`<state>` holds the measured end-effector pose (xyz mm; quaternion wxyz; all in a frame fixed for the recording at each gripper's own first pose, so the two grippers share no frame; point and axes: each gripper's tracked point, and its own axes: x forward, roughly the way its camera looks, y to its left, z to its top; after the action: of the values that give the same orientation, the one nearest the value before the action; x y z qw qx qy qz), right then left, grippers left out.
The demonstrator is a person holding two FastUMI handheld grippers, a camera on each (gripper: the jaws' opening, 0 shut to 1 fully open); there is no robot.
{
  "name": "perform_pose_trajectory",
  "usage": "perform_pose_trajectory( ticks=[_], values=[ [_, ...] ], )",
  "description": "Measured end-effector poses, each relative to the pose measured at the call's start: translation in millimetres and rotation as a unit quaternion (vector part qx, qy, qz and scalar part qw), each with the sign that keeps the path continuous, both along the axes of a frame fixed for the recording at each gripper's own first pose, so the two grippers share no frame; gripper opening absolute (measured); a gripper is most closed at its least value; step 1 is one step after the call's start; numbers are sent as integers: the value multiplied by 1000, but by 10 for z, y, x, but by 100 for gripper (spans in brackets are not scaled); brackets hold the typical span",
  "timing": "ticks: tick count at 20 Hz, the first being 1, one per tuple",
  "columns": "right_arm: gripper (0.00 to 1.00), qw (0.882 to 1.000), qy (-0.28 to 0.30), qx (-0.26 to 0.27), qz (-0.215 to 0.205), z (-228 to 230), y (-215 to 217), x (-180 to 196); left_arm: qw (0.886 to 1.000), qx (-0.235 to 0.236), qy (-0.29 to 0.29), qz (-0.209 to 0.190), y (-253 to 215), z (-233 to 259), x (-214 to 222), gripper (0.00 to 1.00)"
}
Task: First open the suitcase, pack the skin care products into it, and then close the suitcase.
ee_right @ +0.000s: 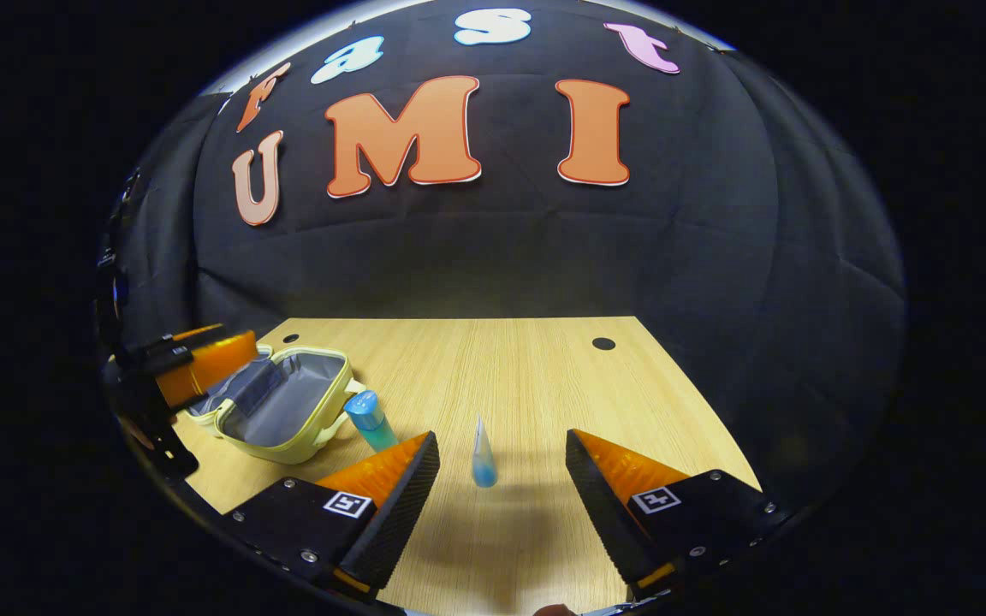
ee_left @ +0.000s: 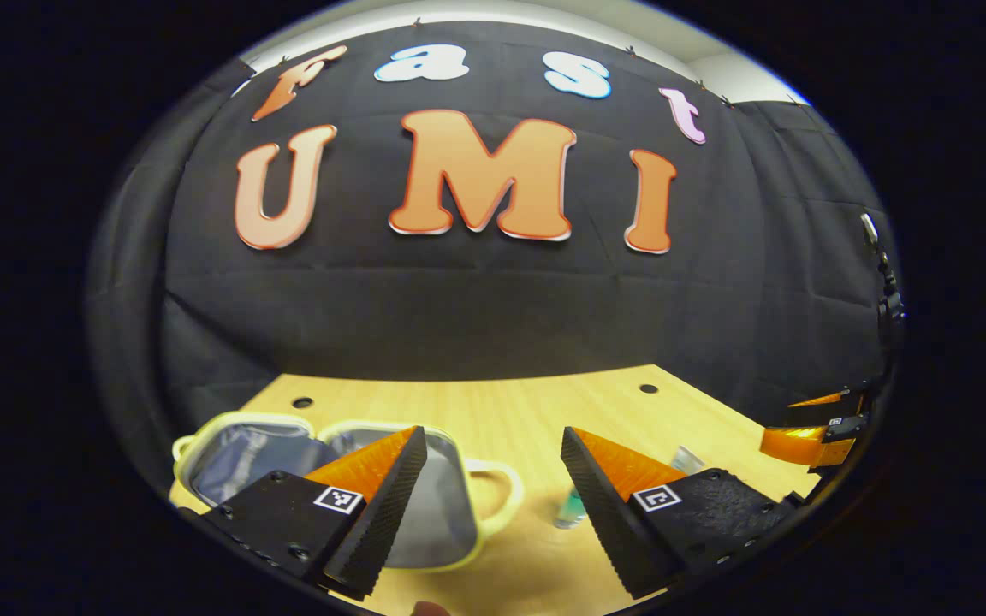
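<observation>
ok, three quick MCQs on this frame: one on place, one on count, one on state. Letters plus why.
1. Where does the small tube stand in the right gripper view?
A. inside the suitcase
B. on the table, ahead between the right gripper's fingers
C. held by the left gripper

2. How many skin care items lie outside the suitcase in that view?
A. none
B. two
C. four

3. What state is the suitcase in?
A. open
B. closed
C. upside down

Answers: B, the tube sits on bare wood with open gaps to both fingers. B, the tube and a blue bottle beside the case. A, its grey lining shows and the halves lie spread.
</observation>
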<state>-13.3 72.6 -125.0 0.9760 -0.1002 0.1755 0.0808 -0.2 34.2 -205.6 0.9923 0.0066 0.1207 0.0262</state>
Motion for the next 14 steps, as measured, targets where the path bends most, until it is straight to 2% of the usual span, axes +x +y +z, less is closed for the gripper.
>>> perform_pose_trajectory(
  ticks=[3, 8, 14],
  values=[
    [95, 1000, 4, -16, -2, -77, -74, -8, 999, 7, 30, -31, -397, -401, 77, 98],
    [95, 1000, 22, -8, -20, -215, -269, 12, 995, 16, 72, -69, -798, -990, 209, 98],
    [95, 998, 44, -15, -50, -361, -630, 60, 993, 55, 90, -59, -887, -1577, 533, 99]
  ],
)
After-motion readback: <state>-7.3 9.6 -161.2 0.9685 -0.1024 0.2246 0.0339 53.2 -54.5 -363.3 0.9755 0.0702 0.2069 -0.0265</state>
